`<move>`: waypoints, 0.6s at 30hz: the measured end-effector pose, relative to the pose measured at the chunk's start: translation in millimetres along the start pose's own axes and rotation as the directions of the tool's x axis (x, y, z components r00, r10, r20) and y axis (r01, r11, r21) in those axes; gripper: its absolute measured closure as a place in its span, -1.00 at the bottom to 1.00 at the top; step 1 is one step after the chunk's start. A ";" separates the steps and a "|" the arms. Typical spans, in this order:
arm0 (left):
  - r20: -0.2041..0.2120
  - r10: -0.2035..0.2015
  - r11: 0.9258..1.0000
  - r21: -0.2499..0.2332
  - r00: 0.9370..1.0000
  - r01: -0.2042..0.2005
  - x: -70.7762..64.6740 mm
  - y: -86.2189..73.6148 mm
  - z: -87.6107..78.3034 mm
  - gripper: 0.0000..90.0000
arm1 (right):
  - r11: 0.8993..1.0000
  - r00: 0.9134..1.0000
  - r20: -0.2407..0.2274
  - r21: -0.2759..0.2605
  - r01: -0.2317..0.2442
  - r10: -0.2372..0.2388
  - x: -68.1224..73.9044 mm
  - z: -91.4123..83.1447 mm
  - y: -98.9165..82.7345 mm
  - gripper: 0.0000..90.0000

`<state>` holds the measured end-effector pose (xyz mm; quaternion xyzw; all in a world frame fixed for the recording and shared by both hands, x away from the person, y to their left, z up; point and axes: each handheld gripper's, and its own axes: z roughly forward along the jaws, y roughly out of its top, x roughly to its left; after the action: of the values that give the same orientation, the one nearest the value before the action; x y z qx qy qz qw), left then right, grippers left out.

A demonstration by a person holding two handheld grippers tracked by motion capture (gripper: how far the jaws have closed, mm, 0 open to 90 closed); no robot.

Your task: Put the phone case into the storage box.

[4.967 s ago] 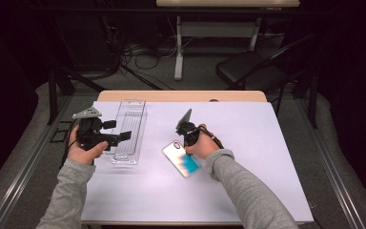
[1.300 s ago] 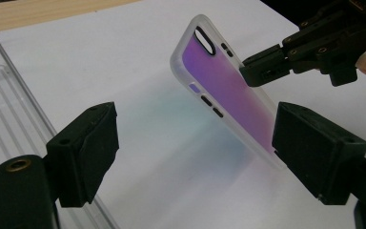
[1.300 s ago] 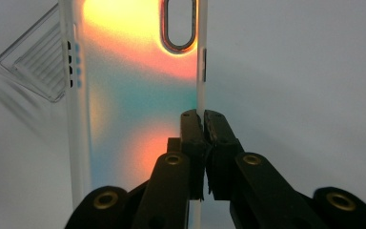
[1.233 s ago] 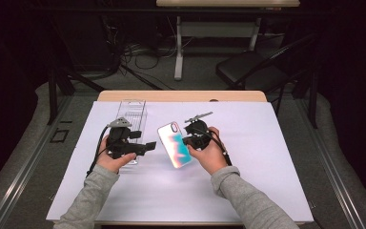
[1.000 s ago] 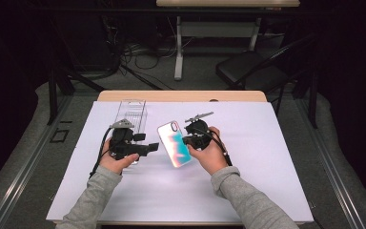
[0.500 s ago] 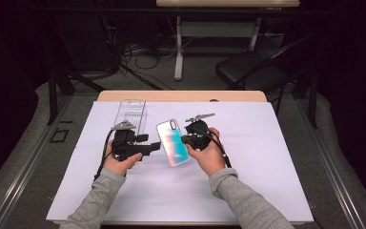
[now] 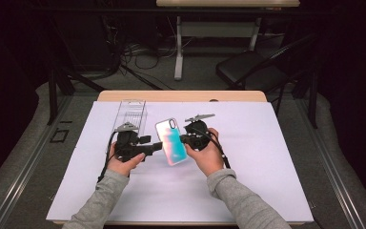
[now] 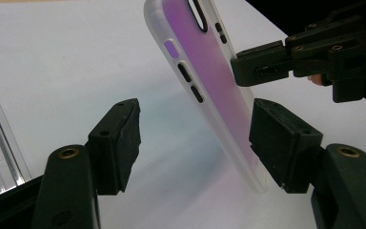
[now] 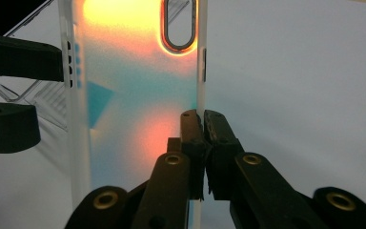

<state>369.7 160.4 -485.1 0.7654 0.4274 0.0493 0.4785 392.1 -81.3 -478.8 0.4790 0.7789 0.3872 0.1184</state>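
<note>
— Any writing, label or number you can make out?

— None. The phone case (image 7: 171, 141) held over the white table cover (image 7: 267, 157) carries only colour, no brand or lettering, and its side next to the camera cutout has plain button slots.

— And the clear tray (image 7: 130, 112) to the left of the case?

— Ribbed plastic, no readable mark on it. The gripper parts beside the case are bare black, too.
</note>
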 end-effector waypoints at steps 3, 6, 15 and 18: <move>-0.022 -0.001 1.000 -0.005 1.000 0.001 -2.1 -1.1 2.3 -0.22 | 1.000 1.000 -0.002 -0.004 -0.002 0.002 0.2 -0.1 0.0 0.94; -0.037 -0.007 1.000 -0.010 0.999 0.006 -3.4 -1.1 4.0 -0.21 | 1.000 1.000 -0.003 -0.012 -0.006 0.006 -0.4 -0.4 0.2 0.94; 0.026 -0.097 0.995 -0.021 0.995 0.098 -5.3 2.3 9.6 -0.14 | 1.000 1.000 -0.005 -0.020 -0.011 0.011 -2.3 -1.5 0.8 0.94; 0.051 -0.133 0.991 -0.027 0.990 0.134 -5.8 3.5 11.0 -0.06 | 1.000 1.000 -0.003 -0.016 -0.015 0.015 -2.6 -3.0 0.9 0.94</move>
<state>373.5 148.1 -486.3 0.7287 0.4650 0.0050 0.5028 392.4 -84.7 -476.6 0.4832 0.7724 0.3949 0.1184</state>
